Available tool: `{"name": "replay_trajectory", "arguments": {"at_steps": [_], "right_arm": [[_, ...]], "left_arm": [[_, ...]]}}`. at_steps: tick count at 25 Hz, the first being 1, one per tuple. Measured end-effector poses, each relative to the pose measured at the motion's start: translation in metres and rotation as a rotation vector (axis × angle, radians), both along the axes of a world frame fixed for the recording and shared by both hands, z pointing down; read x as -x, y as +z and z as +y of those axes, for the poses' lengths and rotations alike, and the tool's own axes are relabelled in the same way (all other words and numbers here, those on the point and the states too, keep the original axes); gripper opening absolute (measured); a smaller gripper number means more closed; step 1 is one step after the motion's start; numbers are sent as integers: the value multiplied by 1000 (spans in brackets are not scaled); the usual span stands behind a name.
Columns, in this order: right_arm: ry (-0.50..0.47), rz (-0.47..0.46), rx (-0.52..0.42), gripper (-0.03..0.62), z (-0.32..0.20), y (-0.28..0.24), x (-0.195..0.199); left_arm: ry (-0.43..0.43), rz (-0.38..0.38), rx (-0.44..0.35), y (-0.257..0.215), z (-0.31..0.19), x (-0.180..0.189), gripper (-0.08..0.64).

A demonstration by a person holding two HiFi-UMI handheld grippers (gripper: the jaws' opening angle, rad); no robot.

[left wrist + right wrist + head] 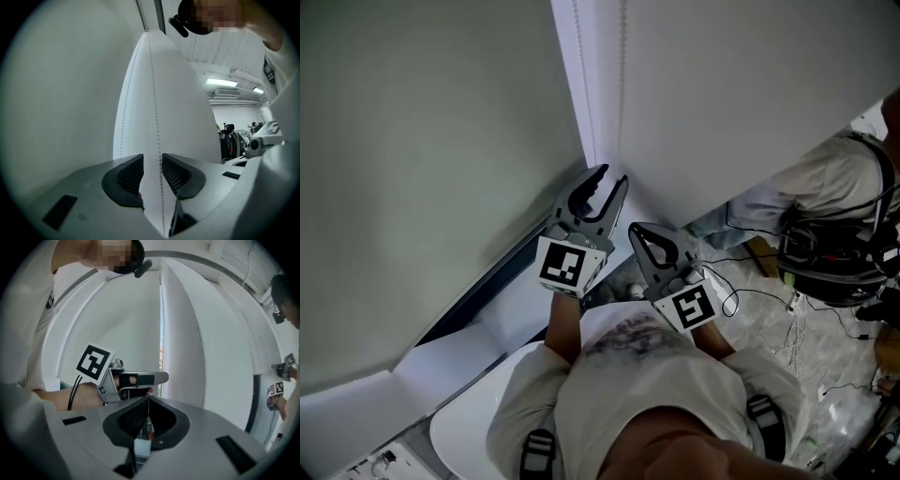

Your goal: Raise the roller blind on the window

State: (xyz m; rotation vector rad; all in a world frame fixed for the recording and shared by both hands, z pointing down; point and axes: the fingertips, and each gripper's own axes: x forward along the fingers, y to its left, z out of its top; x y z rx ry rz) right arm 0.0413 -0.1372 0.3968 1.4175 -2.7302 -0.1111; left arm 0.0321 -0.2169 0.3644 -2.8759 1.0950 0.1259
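Lab: floor cables (750,292), equip. (825,261).

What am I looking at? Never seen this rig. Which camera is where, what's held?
No robot: a person holds a two-jaw gripper in each hand; the marker cubes belong to them. The head view looks down on the left gripper, right gripper and white blind. The other two cameras ride on the grippers, looking along their jaws. Left jaws stand slightly apart, the chain between them. Right jaws are shut, seemingly pinching the chain. Cables trail at the head view's right.
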Motion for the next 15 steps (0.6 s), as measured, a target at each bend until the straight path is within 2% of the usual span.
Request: {"name": "replay_trajectory", "arguments": {"at_steps": [2,6,10,15], "right_arm": [[3,2,-3,61,2,-4,2],[6,3,4,61,-6,5,-8],[-2,5,-6,61,4,-3,-1],[-31,24,50,61,8,3,3]], "left_arm": [[21,-11,-7,-3,3,-2,108],[26,-7,11,8,-6,-15,26],[39,-17,-16,3,7,-8,11],[52,2,45,1,21,-6,9]]}}
